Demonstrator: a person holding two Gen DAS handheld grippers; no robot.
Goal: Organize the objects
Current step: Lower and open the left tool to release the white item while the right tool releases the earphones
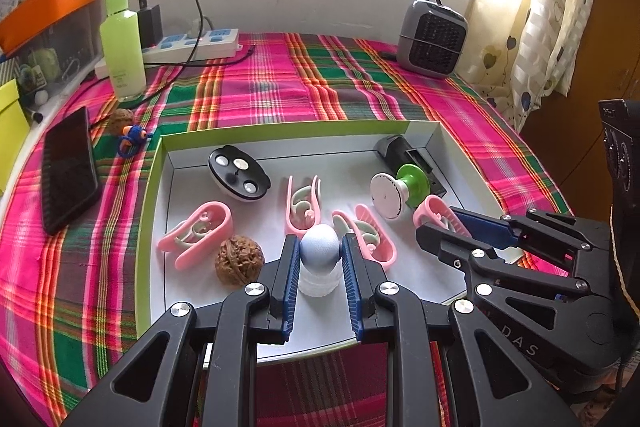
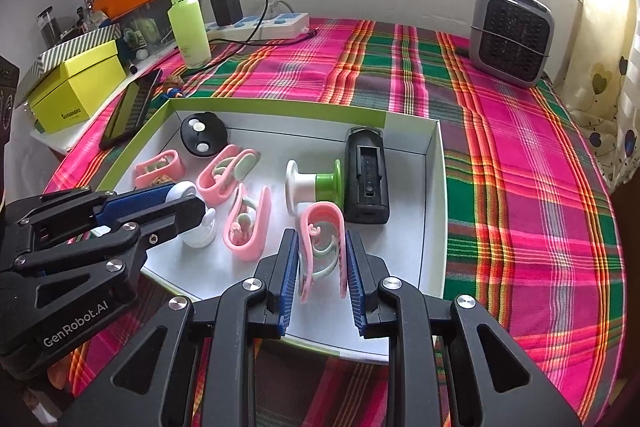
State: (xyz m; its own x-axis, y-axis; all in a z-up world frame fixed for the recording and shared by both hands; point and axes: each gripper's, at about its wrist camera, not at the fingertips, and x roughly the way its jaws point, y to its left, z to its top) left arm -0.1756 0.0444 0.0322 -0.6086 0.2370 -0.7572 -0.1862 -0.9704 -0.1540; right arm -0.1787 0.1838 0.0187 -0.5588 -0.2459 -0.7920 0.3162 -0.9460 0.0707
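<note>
Inside the white tray (image 1: pixel 158 187), the left tool (image 1: pixel 320 253) is clamped on the smooth, probably light and slippery blue-capped roller (image 1: pixel 320 249), while the right tool (image 2: pixel 322 259) squeezes a springy pink clip (image 2: pixel 322 227) across its long sides.

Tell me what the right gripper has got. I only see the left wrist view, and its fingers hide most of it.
Observer: The right gripper straddles a pink clip. Both pads look pressed against the clip's outer arms, and its open end points back toward the camera.
Operator: Okay. My left gripper holds the bottle. What is the black thing behind the spool?
Observer: A black device lying flat near the right wall of the tray, with an open slot facing up. It sits right beside the spool's green end.
</note>
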